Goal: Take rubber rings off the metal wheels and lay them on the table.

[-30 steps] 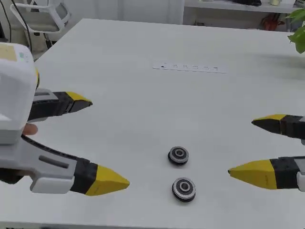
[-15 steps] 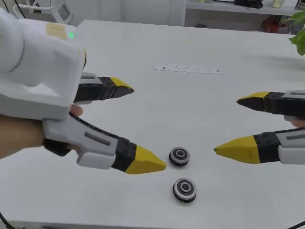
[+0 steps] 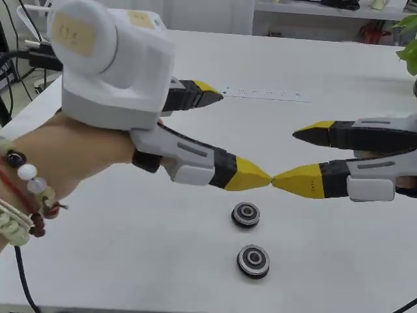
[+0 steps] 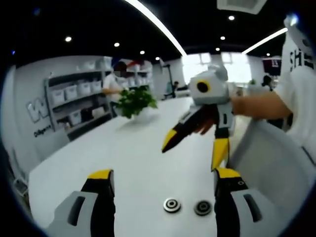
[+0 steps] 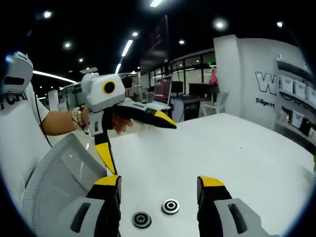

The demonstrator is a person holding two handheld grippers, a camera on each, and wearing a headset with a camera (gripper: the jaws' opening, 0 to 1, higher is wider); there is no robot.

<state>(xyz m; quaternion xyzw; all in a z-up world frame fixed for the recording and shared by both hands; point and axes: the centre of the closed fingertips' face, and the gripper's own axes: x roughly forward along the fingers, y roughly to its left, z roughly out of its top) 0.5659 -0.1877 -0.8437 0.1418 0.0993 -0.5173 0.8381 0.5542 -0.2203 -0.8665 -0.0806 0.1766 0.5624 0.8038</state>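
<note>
Though tip-to-tip near both wheels (image 3: 245, 214), left tool (image 3: 245, 138) and right tool (image 3: 284, 158) agape; left gripper view's plant (image 4: 136, 100) beyond.

Bright open workroom around a white bench (image 3: 117, 261).
Beyond the bench stood wall shelving (image 4: 74, 98) with white bins, a leafy plant (image 4: 136, 101) sat at the bench's far end, and strip lights (image 4: 155, 24) crossed the dark ceiling above the bench.

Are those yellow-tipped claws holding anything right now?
Nothing. The left gripper and right gripper are open and empty; the wheels lie on the table.
</note>
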